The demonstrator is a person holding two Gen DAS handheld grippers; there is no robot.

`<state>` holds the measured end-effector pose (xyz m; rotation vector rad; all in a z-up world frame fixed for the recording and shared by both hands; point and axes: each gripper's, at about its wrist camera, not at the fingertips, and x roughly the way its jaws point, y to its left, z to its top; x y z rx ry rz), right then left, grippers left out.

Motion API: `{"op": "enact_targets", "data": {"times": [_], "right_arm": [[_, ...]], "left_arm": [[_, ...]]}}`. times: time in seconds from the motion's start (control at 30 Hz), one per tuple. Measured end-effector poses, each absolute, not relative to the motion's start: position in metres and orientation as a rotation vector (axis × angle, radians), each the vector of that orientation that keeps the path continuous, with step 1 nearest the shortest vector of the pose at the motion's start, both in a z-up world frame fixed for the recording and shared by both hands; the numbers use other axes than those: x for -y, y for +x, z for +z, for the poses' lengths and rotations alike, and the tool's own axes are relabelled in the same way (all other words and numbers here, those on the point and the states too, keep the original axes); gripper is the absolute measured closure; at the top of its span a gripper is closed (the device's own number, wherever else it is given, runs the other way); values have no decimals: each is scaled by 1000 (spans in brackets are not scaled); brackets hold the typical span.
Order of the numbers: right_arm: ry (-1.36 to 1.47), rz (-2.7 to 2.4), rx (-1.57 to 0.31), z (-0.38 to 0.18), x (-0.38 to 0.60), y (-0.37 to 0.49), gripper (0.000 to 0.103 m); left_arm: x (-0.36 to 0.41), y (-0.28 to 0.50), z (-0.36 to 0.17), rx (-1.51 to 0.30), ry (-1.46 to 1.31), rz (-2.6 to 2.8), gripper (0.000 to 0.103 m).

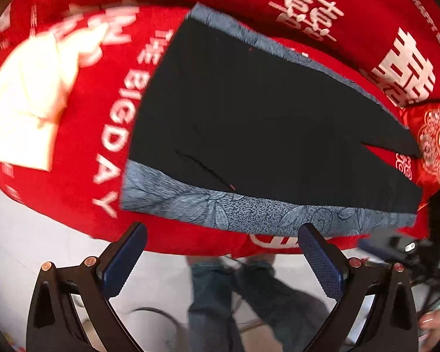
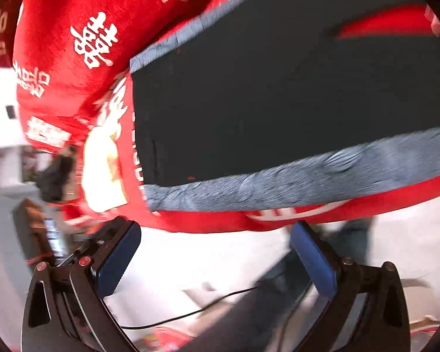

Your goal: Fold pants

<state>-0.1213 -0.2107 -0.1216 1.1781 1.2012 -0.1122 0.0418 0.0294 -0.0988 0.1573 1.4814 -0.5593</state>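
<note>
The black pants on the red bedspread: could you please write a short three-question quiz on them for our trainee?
1. True or false: the left gripper is shut on the black pants.
2. Which colour are the side stripes on the pants? A) white B) grey-blue C) yellow
3. Fill in: the pants lie flat on a ____ bedspread with white lettering.

Key: 1 false, both the left gripper and the right gripper are open and short of the cloth; 2 B, see the side stripe; 3 red.
</note>
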Motion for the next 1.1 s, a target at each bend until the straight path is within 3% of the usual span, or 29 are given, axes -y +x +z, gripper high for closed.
{"op": "enact_targets", "data": {"times": [0.13, 0.43, 0.5, 0.53, 0.57, 0.8, 0.9, 0.93, 1.0, 1.07, 1.1], "right_arm": [[1337, -1, -1193, -190, 194, -121, 24], [1534, 50, -1032, -258, 186, -116, 27], [1545, 61, -1028, -256, 188, -114, 56], [1536, 81, -1016, -252, 188, -112, 89], [1540, 94, -998, -247, 188, -110, 92], [1444, 205, -907, -194, 200, -92, 92], [1424, 219, -941, -194, 201, -91, 89], [1419, 203, -966, -198, 203, -93, 87], [1447, 176, -983, -207, 208, -99, 77], [1468, 121, -968, -217, 218, -116, 54], [1480, 103, -958, -222, 222, -124, 51]], "left_arm": [[-36, 45, -135, -1534, 34, -563, 0], [-45, 41, -168, -1555, -58, -601, 0], [-47, 40, -173, -1567, -81, -607, 0], [-47, 41, -175, -1573, -89, -608, 0], [-46, 41, -177, -1577, -100, -608, 0], [-43, 67, -179, -1587, -366, -597, 2], [-34, 79, -185, -1580, -325, -561, 44], [-30, 81, -189, -1593, -306, -560, 48], [-28, 81, -192, -1599, -293, -569, 48], [-27, 80, -190, -1592, -269, -583, 48], [-25, 79, -188, -1588, -255, -591, 48]]}}
